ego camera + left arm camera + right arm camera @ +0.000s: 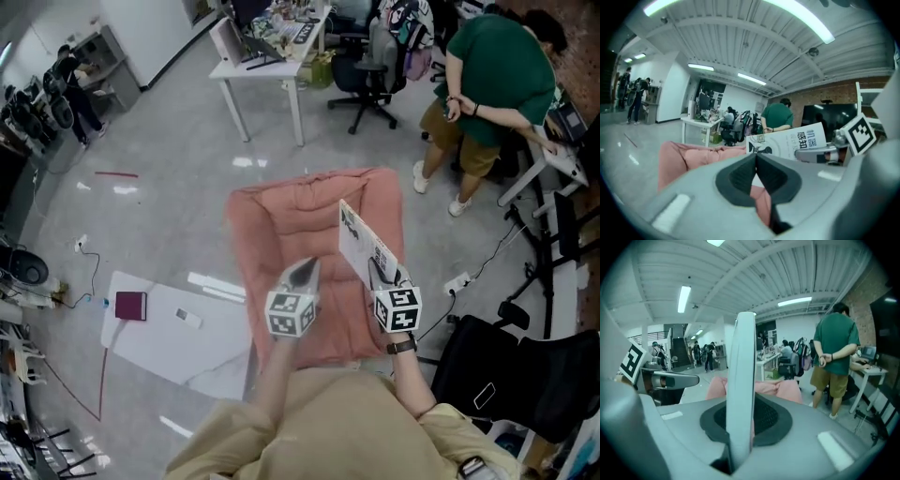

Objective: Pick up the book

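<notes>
At frame centre the right gripper's (745, 420) fingers (772, 419) clamp the white book (742, 376) edge-on; pink cushion (790, 390) behind, green-shirted person (837, 345) right.

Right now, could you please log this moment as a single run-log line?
task: pick up book | right gripper: shut on book, held in air over pink cushion | left gripper: shut, empty

- I'm in an open office-lab: a cluttered white desk (247, 75) and swivel chairs (373, 67) on a grey floor (178, 202).
- Brick wall (820, 96), strip lights (684, 298) overhead.
</notes>
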Tool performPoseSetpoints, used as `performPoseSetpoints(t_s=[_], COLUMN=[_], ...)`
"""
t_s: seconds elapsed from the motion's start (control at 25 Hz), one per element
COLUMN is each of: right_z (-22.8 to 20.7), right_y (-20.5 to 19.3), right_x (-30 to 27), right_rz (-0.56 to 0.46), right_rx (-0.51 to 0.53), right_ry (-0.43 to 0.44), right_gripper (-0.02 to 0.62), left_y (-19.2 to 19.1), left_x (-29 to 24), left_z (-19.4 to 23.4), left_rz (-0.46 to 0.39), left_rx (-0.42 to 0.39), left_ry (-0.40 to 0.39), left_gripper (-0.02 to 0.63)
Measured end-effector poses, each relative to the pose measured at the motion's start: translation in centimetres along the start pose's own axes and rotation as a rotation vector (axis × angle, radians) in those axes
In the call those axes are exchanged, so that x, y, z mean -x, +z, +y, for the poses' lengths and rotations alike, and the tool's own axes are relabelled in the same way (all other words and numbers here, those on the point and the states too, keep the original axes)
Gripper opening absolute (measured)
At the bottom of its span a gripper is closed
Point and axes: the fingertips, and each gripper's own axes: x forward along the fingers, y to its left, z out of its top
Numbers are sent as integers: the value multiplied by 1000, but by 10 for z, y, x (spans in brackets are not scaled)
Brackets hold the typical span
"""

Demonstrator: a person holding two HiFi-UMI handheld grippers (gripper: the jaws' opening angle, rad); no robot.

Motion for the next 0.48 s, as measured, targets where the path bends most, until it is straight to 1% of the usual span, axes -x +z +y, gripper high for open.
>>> performPoseSetpoints(t_s=[0.08, 0.2, 0.36, 0.48], right_z=[0, 2, 8, 13], right_y=[39, 91, 136, 159], right_x=[13, 32, 58, 70], right_rz=[-94, -221, -346, -408], right_rx=[18, 43, 71, 92], right_ry=[-21, -48, -69, -77], right_gripper=[51, 51, 51, 51], left_y=[36, 85, 133, 155], left_x=[5, 12, 30, 37], left_z=[-5, -13, -29, -41], left_rz=[-70, -166, -276, -321], left_rx=[-50, -102, -189, -232], left_ry=[-1, -10, -10, -30], left_gripper=[3, 3, 3, 3])
